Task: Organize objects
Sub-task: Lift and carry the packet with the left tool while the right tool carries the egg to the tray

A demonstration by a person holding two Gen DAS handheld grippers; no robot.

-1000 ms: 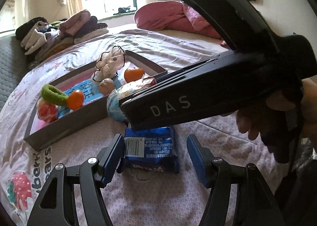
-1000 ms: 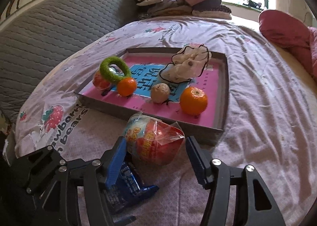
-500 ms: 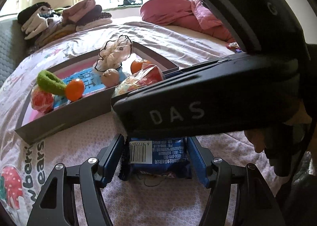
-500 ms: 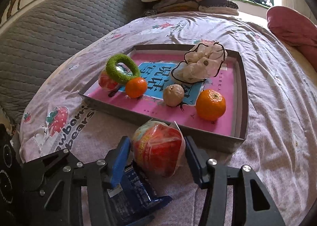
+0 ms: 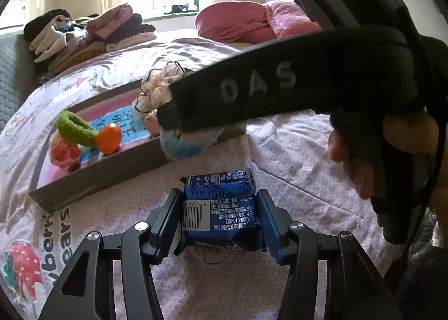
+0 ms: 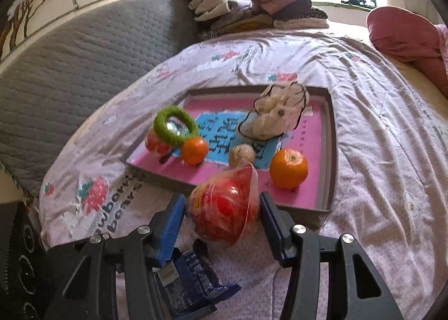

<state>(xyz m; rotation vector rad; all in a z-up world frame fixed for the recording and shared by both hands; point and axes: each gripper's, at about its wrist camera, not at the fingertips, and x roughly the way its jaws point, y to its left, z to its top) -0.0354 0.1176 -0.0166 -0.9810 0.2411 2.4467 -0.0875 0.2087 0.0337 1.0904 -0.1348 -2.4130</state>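
Tray (image 6: 330,135) on the bed already holds fruit and toys, while left gripper (image 5: 218,222) has just closed on the blue packet (image 5: 221,208) and right gripper (image 6: 222,216) on the red bagged snack (image 6: 224,208), both unplaced

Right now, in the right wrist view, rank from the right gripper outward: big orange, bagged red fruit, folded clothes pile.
1. Bagged red fruit, between the right gripper fingers.
2. Big orange, tray's near right.
3. Folded clothes pile, far end of bed.
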